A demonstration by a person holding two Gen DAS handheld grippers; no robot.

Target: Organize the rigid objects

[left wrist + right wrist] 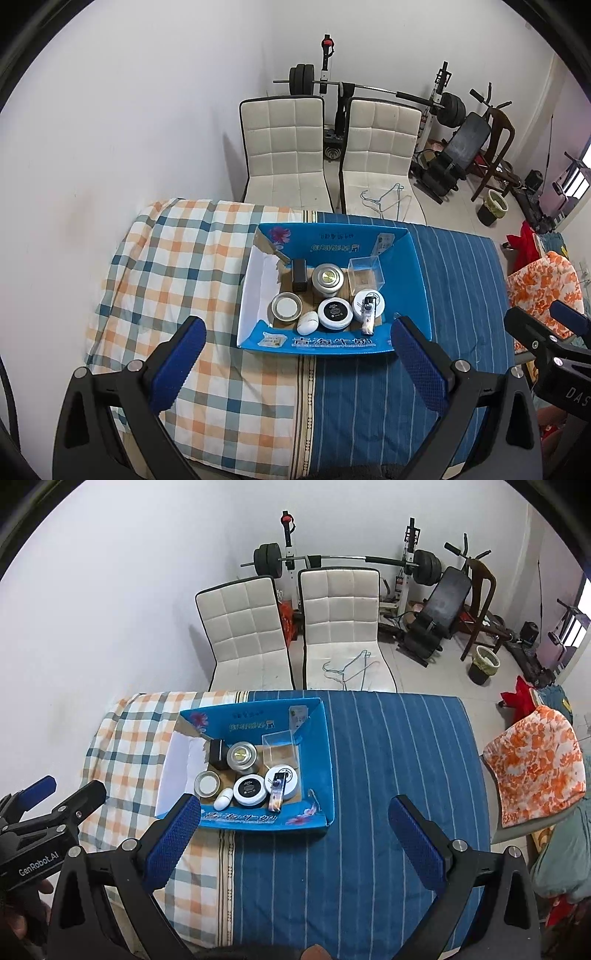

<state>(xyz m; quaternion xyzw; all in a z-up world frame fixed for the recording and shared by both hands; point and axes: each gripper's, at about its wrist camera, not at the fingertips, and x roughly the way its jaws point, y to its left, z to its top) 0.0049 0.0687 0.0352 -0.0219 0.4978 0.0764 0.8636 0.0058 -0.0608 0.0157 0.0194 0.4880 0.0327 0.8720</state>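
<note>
An open blue cardboard box (332, 347) (317, 746) rests on the cloth-covered table. Inside it lie a black block (299, 274), a silver tin (327, 280) (241, 756), a clear plastic cube (365, 272) (279, 746), a black-lidded jar (334, 313) (249, 791), a white egg-shaped case (307, 322) (223, 799), a shallow round tin (287, 306) (207, 783) and a lighter (368, 314) (277, 790) lying over a white disc. My left gripper (297, 365) hangs open, short of the box's near wall. My right gripper (295, 834) is open too, above the blue cloth, holding nothing.
The table wears a checked cloth (177, 273) on the left and a blue striped cloth (388, 768) on the right. Two white chairs (284, 147) (340, 620) stand behind it, with wire hangers on one. Gym gear fills the far corner. An orange-patterned cushion (535, 764) sits to the right.
</note>
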